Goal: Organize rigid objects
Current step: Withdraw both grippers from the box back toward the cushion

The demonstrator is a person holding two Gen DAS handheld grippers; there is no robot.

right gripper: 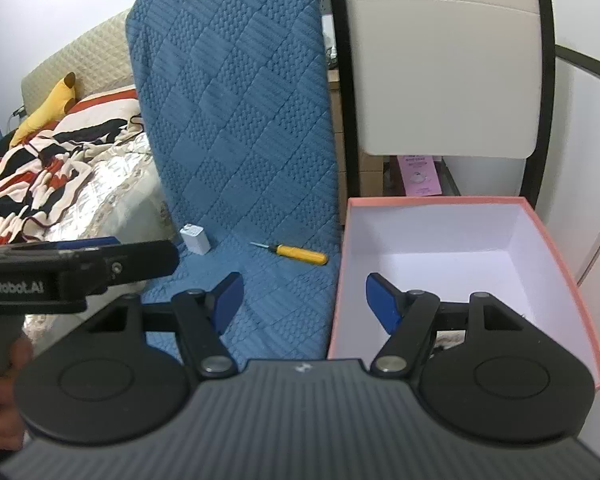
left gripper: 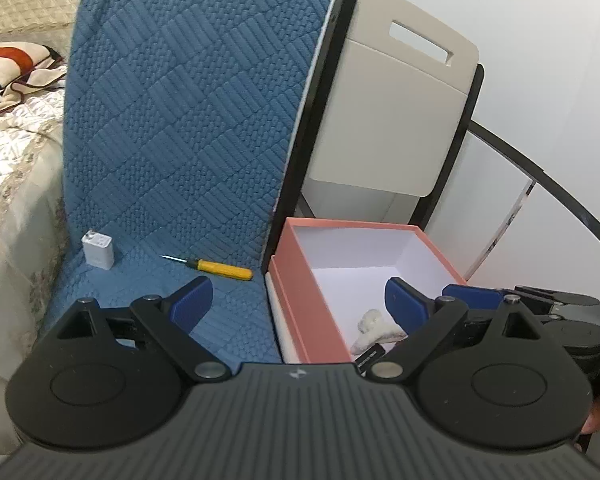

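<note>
A yellow-handled screwdriver [left gripper: 216,267] [right gripper: 294,253] lies on the blue quilted seat cover [left gripper: 188,128] [right gripper: 236,120], tip pointing left. A white charger plug [left gripper: 97,251] [right gripper: 196,239] stands to its left. To the right is an open pink box [left gripper: 312,304] [right gripper: 556,276] with a white inside; a pale fuzzy clip [left gripper: 374,330] and a small dark item lie in it. My left gripper [left gripper: 298,304] is open and empty, straddling the box's left wall. My right gripper [right gripper: 304,300] is open and empty over the same wall.
A beige folding chair back [left gripper: 392,112] [right gripper: 444,76] with black frame stands behind the box. A bed with a striped blanket [right gripper: 52,160] and a yellow plush toy [right gripper: 48,108] lies to the left. A person's hand [right gripper: 0,396] holds the left gripper's handle.
</note>
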